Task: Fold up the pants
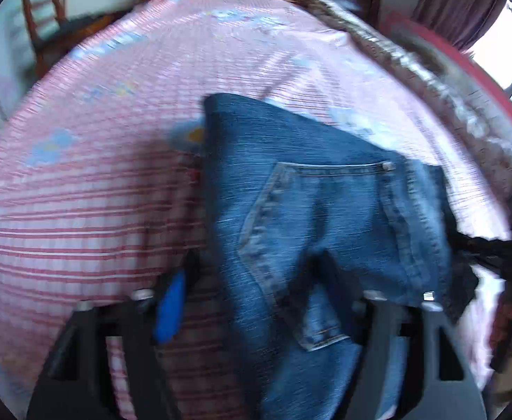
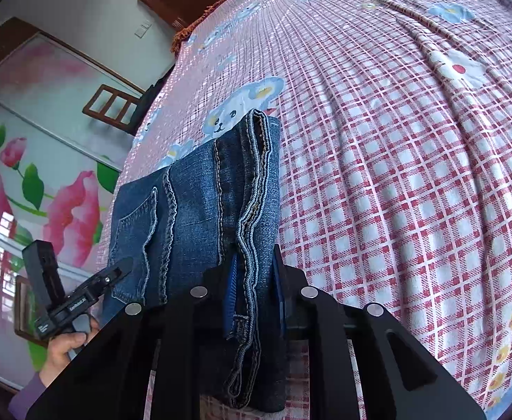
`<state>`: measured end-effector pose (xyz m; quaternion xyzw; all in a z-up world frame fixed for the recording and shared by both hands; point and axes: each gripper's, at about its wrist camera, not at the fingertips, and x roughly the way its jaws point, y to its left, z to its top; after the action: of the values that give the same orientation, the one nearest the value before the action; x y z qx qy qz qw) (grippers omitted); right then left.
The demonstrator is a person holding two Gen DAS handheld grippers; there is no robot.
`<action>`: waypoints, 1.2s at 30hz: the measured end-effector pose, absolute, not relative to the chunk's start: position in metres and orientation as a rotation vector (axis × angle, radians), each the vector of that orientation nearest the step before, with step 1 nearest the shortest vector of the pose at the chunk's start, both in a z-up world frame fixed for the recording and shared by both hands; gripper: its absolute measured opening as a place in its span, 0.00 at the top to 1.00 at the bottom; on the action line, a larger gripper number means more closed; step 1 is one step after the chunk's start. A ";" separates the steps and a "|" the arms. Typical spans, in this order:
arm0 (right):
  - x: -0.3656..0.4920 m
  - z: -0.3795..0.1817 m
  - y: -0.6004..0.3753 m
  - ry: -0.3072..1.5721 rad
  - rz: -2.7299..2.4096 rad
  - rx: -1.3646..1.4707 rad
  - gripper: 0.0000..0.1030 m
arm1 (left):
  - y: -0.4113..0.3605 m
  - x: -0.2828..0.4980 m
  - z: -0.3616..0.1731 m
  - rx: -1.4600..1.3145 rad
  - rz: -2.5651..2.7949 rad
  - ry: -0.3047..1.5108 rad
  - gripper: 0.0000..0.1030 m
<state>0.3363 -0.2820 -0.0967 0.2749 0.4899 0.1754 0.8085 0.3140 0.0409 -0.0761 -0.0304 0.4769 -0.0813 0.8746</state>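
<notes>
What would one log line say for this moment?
stage: fold pants, folded | jeans: on checked bedsheet | right gripper: shut on jeans edge | left gripper: open, jeans between fingers

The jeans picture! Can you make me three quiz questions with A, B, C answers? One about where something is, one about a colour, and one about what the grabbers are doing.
1. Where do the jeans lie?
A. on a checked bedsheet
B. on a wooden chair
C. on the floor

2. What colour are the pads on the grabber fingers?
A. yellow
B. blue
C. white

3. What is the right gripper doing?
A. standing wide open over bare sheet
B. pinching a sock
C. clamped on the jeans' folded edge

Answers:
1. A: the pink-and-white checked sheet shows all around the denim.
2. B: the left gripper shows a blue pad on its finger, and blue pads flank the denim in the right wrist view.
3. C: both pads press the stitched edge between them, while the left gripper stands open.
</notes>
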 end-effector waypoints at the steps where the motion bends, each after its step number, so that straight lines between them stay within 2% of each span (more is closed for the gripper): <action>1: 0.336 -0.096 -0.282 1.055 0.371 0.594 0.83 | 0.037 0.303 -0.068 -0.001 -0.121 0.959 0.18; 5: 0.328 -0.082 -0.284 1.056 0.303 0.524 0.73 | 0.022 0.253 -0.045 0.158 -0.064 0.872 0.17; 10: 0.313 -0.049 -0.277 0.948 0.233 0.407 0.73 | -0.007 0.200 -0.030 0.174 -0.154 0.858 0.17; 13: 0.320 -0.026 -0.263 0.896 0.285 0.428 0.73 | -0.021 0.188 -0.030 0.142 -0.204 0.878 0.17; 17: 0.347 -0.011 -0.220 0.900 0.407 0.406 0.73 | -0.036 0.194 -0.046 0.123 -0.201 0.948 0.17; 20: 0.373 -0.027 -0.195 0.984 0.433 0.416 0.73 | -0.038 0.204 -0.058 0.126 -0.184 0.980 0.16; 21: 0.380 -0.039 -0.191 1.019 0.390 0.421 0.70 | -0.039 0.205 -0.060 0.129 -0.181 0.984 0.16; 22: 0.382 -0.054 -0.189 1.072 0.347 0.407 0.57 | -0.040 0.207 -0.062 0.129 -0.178 0.987 0.16; 24: 0.388 -0.075 -0.189 1.107 0.340 0.379 0.57 | -0.040 0.211 -0.064 0.108 -0.180 0.991 0.14; 28: 0.372 -0.062 -0.192 1.099 0.322 0.326 0.57 | -0.038 0.216 -0.066 0.086 -0.182 0.993 0.13; 36: 0.285 -0.039 -0.225 1.016 0.421 0.363 0.57 | -0.036 0.218 -0.068 0.082 -0.181 0.981 0.12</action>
<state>0.2847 -0.2250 -0.0388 0.1713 0.4801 0.1987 0.8370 0.2177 -0.0360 -0.0681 0.0395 0.4704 -0.0869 0.8773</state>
